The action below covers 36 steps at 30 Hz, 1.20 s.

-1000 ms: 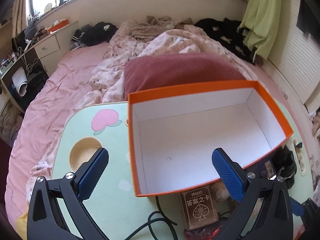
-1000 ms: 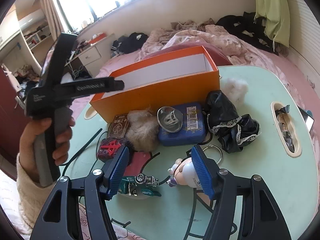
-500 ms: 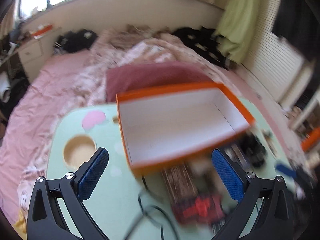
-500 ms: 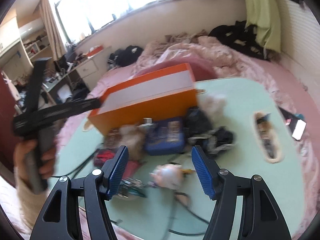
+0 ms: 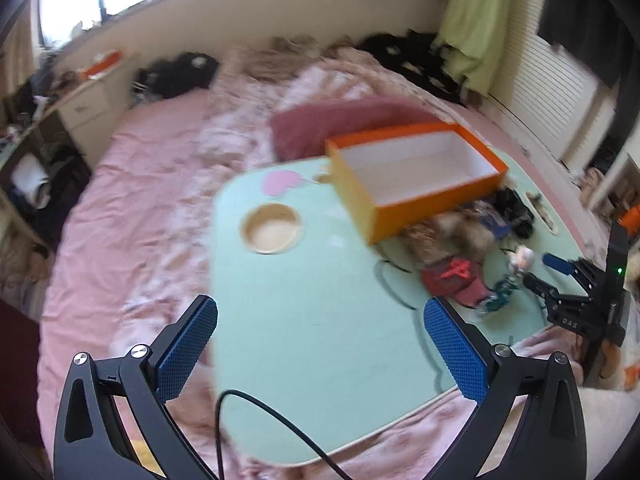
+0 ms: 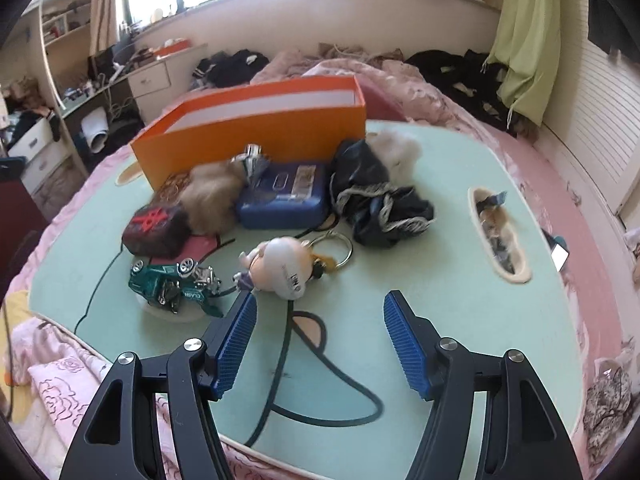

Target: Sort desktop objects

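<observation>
- An orange box (image 6: 256,120) is seen open-topped at the far side of the table (image 6: 440,280), well beyond the fingertips of the right gripper (image 6: 318,340); its white inside shows nothing in it in the left wrist view.
- A round recess (image 5: 272,228) in the table is seen ahead of the left gripper (image 5: 320,344), empty as far as the blur allows.
- A long slot (image 6: 498,236) is set to the right of the right fingers, with small items in it that cannot be told apart.
- The right jaws are opening, with nothing between the pads; only bare table is framed.
- A doll keyring (image 6: 280,266) lies just beyond the tip of the left pad (image 6: 236,336), with its ring (image 6: 332,246) on the far side.
- A green toy car (image 6: 176,282) lies on its side to the left of that pad, just apart from it.
- Farther ahead, a dark pouch with a red sign (image 6: 156,228), a fur ball (image 6: 212,200), a blue case (image 6: 284,196) and black cloth (image 6: 380,204) are crowded against the box front.
- The left jaws are held wide, with nothing gripped; bare table lies between the fingers, and the clutter is well off to the right of them.
- A black cable (image 5: 256,408) runs under the left fingers.
</observation>
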Motion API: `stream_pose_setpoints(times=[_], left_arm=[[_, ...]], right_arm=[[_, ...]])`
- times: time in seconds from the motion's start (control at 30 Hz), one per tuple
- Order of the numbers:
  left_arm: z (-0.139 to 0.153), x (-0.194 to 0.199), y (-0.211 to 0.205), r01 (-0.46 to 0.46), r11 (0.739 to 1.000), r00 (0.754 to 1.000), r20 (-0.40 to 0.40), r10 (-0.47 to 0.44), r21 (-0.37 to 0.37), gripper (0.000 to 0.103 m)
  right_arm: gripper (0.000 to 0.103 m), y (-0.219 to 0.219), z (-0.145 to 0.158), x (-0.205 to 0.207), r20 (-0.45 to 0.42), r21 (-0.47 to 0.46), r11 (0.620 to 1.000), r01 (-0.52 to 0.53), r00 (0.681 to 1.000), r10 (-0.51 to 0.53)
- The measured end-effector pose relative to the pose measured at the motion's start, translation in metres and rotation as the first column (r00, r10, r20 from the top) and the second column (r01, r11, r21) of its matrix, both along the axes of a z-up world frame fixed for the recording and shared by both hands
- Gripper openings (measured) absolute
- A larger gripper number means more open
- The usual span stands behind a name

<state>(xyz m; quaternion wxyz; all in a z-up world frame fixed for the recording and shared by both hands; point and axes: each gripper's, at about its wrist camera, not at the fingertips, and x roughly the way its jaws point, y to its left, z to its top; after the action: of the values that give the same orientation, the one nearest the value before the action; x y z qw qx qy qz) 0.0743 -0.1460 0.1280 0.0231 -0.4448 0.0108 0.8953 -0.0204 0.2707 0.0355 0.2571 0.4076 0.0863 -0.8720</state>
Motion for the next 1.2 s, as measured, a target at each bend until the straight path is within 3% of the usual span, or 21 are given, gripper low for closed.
stream_pose_setpoints(times=[0.03,0.13,0.27,0.4,0.53,0.6,0.8,1.2], left_arm=[[0.004,0.005,-0.008,-0.026,1.0,0.999,-0.02,0.026,-0.005,0.103],[0.014,0.018,-0.025,-0.083,0.996,0.993,-0.076,0.085,0.028,0.103],[-0.001,0.016,-0.024,-0.077,0.986,0.994,-0.065,0.087,0.15,0.103],[-0.037,0.001,0.004,-0.024,0.974,1.0,0.007,0.023,0.224,0.103],[-0.053,-0.011,0.025,0.002,0.965,0.999,0.051,-0.015,0.261,0.103],[-0.051,-0.013,0.03,0.01,0.965,0.999,0.045,-0.022,0.26,0.103],[-0.027,-0.018,0.025,0.001,0.949,1.0,-0.005,0.001,0.314,0.103],[-0.006,-0.044,0.019,0.0,0.948,0.999,-0.041,0.013,0.317,0.103]], right_arm=[[0.085,-0.006,-0.003,-0.001,-0.01,0.023,1.0,-0.003,1.0,0.003],[0.103,-0.023,-0.008,-0.006,-0.012,0.078,0.997,-0.017,1.0,0.018],[0.103,-0.031,-0.009,-0.024,0.02,0.086,0.996,-0.007,1.0,0.005],[0.103,-0.036,-0.01,-0.039,0.029,0.09,0.995,0.039,0.999,-0.042],[0.103,-0.039,-0.012,-0.045,0.006,0.08,0.993,0.09,0.996,-0.091],[0.103,-0.038,-0.013,-0.044,-0.032,0.054,0.997,0.06,0.998,-0.058],[0.103,-0.039,-0.013,-0.041,-0.039,0.045,0.997,0.056,0.998,-0.054],[0.103,-0.04,-0.012,-0.041,-0.037,0.044,0.998,0.053,0.998,-0.051]])
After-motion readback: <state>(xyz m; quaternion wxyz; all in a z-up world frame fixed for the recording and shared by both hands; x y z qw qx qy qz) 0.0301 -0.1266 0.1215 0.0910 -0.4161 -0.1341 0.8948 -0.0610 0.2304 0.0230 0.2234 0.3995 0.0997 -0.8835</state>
